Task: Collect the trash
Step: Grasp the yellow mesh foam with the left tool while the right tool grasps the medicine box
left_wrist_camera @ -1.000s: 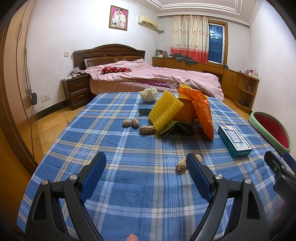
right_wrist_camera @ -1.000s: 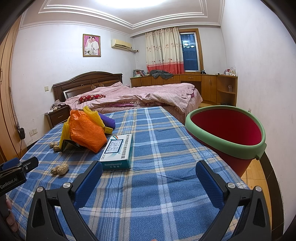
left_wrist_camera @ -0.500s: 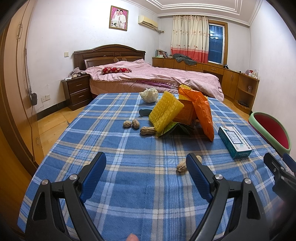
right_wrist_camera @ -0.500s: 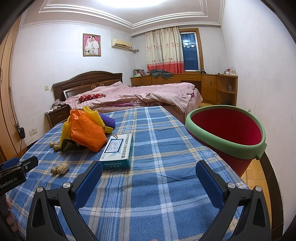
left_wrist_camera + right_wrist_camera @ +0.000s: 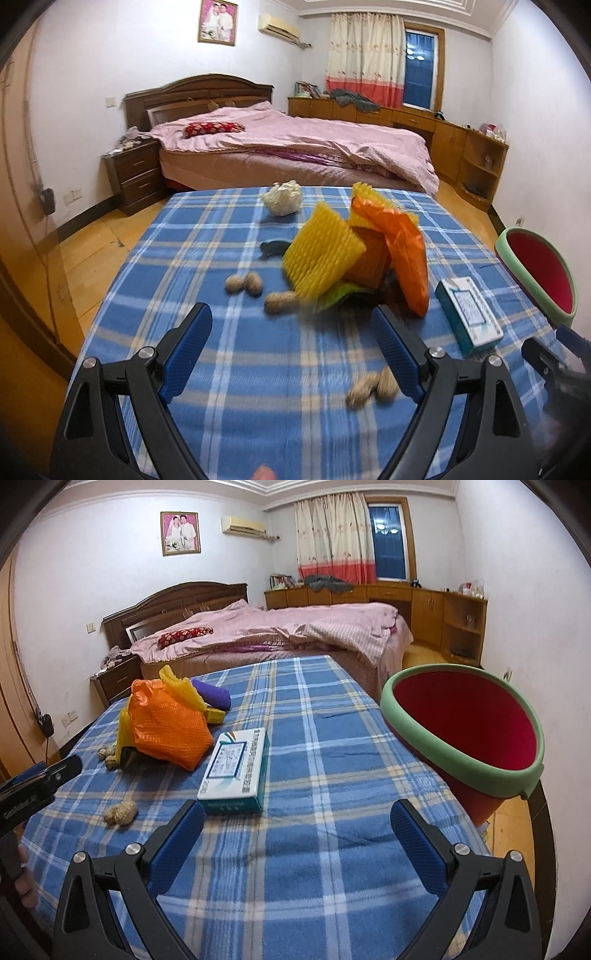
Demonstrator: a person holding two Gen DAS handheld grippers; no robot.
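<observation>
Trash lies on a blue plaid tablecloth [image 5: 236,365]. My left gripper [image 5: 291,339] is open above it, with a peanut shell [image 5: 373,387] just inside its right finger. Farther off lie more peanut shells [image 5: 244,283], a yellow foam net [image 5: 321,254], an orange plastic bag [image 5: 406,254], a crumpled white tissue [image 5: 282,197] and a teal and white box [image 5: 469,314]. My right gripper [image 5: 297,830] is open and empty, just short of the box [image 5: 236,771]. A red bin with a green rim [image 5: 465,720] leans at the table's right edge.
A purple object [image 5: 212,696] lies behind the orange bag [image 5: 170,723]. Beyond the table are a bed with pink bedding [image 5: 295,144], a nightstand [image 5: 135,177] and wooden cabinets [image 5: 465,155]. A hand [image 5: 24,878] shows at the left edge of the right wrist view.
My left gripper has moved forward and tilted down, so the trash pile looks nearer and the near peanut shell now lies between its fingers. The right gripper has advanced toward the box.
</observation>
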